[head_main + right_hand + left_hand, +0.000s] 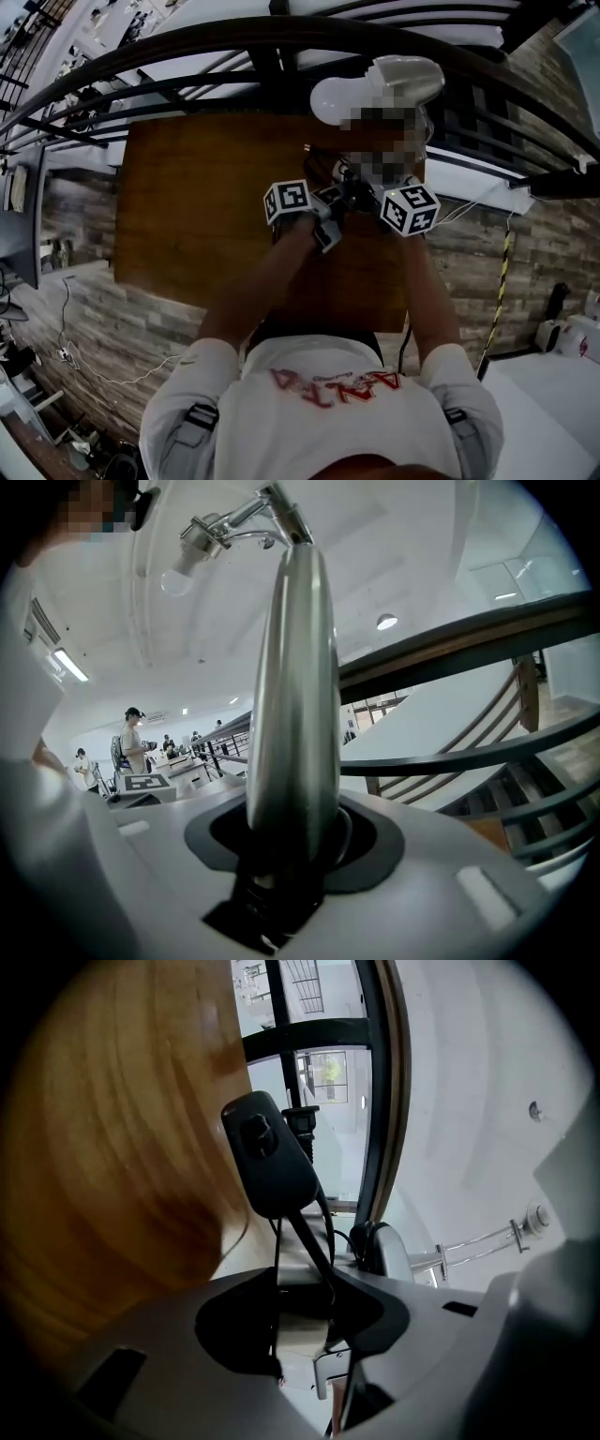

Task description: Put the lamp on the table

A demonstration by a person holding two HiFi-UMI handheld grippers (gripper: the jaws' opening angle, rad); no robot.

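The lamp has a white shade (pixel 375 84), a silver stem (pixel 292 696) and a bare bulb (pixel 178 578) under the shade. In the head view it hangs over the right part of the brown wooden table (pixel 206 206). My right gripper (pixel 286 855) is shut on the stem, which rises straight out of its jaws. My left gripper (pixel 302 1321) is shut on a pale lower part of the lamp. The black cord and its inline switch (pixel 267 1162) run up from there. Both grippers (pixel 330 220) (pixel 361 197) meet close together just below the shade. The lamp's foot is hidden.
A dark curved railing (pixel 281 37) runs behind the table, and its bars show at the right (pixel 469 639). The wooden tabletop fills the left side (pixel 103 1147). Several people stand far off (pixel 131 738). A thin cable lies on the floor (pixel 94 366).
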